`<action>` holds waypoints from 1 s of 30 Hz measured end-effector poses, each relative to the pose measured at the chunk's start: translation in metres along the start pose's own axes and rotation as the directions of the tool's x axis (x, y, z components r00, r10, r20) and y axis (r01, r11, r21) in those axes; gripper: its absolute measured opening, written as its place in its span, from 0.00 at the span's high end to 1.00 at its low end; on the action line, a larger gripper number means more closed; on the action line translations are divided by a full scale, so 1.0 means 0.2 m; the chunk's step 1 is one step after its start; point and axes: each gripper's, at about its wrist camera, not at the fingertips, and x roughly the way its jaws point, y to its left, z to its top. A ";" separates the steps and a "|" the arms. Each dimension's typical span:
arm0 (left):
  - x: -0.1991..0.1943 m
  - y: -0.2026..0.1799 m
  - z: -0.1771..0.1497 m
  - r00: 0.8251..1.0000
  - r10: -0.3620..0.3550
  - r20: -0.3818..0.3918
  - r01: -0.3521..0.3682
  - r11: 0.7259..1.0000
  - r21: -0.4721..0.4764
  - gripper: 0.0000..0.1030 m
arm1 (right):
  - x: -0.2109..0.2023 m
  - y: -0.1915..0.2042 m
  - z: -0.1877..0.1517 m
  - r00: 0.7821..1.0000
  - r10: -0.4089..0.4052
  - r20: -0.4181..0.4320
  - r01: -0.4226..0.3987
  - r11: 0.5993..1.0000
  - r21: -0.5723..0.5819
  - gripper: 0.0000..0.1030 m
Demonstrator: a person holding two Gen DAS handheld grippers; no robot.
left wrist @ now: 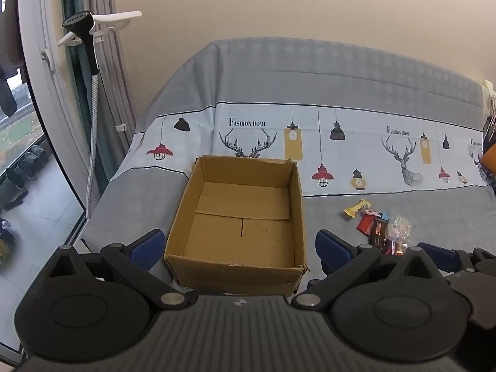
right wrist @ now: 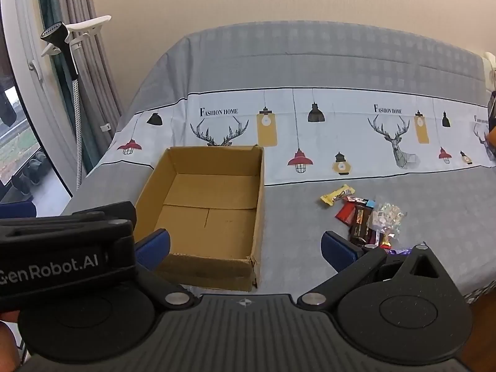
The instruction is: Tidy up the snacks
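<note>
Left tongs (left wrist: 238, 248) spread wide, holding nothing, blue pads either side of the cardboard box (left wrist: 241, 223), hovering at its near edge. Right tongs (right wrist: 245, 246) also spread wide and empty, just right of the left ones, whose body shows at the left edge of the right wrist view. Box open-topped, nothing inside, sitting on the bed (left wrist: 387, 210) with its grey sheet printed with deer and lamps. Snacks (right wrist: 365, 217) in a small pile on the sheet, right of the box and apart from it: yellow wrapper (right wrist: 336, 195), red and brown packets, clear bag (right wrist: 387, 217). Garment steamer (left wrist: 83, 31) by the curtains (left wrist: 102, 77), far left.
</note>
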 end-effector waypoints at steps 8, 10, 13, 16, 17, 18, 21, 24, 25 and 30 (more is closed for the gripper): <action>-0.02 -0.01 -0.01 0.999 0.035 -0.008 -0.035 0.999 -0.011 0.00 | 0.02 -0.05 -0.02 0.999 0.020 -0.026 -0.020 1.000 0.020 0.01; -0.02 -0.02 0.01 0.999 0.044 -0.020 -0.044 0.999 0.000 0.00 | 0.02 -0.05 -0.03 1.000 0.015 -0.027 -0.014 1.000 0.020 0.01; 0.00 -0.04 0.03 0.997 0.056 -0.061 -0.055 0.998 0.015 0.00 | 0.02 -0.05 -0.02 0.999 0.009 -0.037 -0.008 1.000 0.024 0.01; 0.02 -0.03 0.04 0.995 0.027 -0.099 -0.026 1.000 0.018 0.00 | 0.02 -0.06 -0.03 0.999 -0.001 -0.045 0.002 1.000 0.021 0.01; 0.03 -0.03 0.03 0.994 0.020 -0.111 -0.020 1.000 0.004 0.00 | 0.02 -0.06 -0.03 0.999 0.002 -0.049 -0.001 1.000 0.025 0.01; 0.03 -0.02 0.03 0.993 0.012 -0.119 -0.014 1.000 -0.009 0.00 | 0.03 -0.06 -0.03 0.999 0.006 -0.051 -0.005 1.000 0.025 0.01; 0.03 -0.03 0.02 0.995 -0.005 -0.098 0.006 1.000 0.008 0.00 | 0.02 -0.06 -0.03 0.999 0.000 -0.048 0.001 1.000 0.028 0.01; 0.00 -0.05 0.02 0.998 0.003 -0.061 0.001 0.998 0.058 0.00 | 0.02 -0.06 -0.04 0.999 0.010 -0.049 -0.008 0.999 0.037 0.01; 0.00 -0.06 0.01 0.998 0.006 -0.060 -0.002 0.998 0.056 0.00 | 0.01 -0.06 -0.03 0.999 0.013 -0.048 -0.011 0.999 0.040 0.01; 0.00 -0.08 0.00 0.998 0.012 -0.060 -0.009 0.998 0.055 0.00 | 0.01 -0.06 -0.04 0.999 0.008 -0.044 -0.007 0.999 0.039 0.01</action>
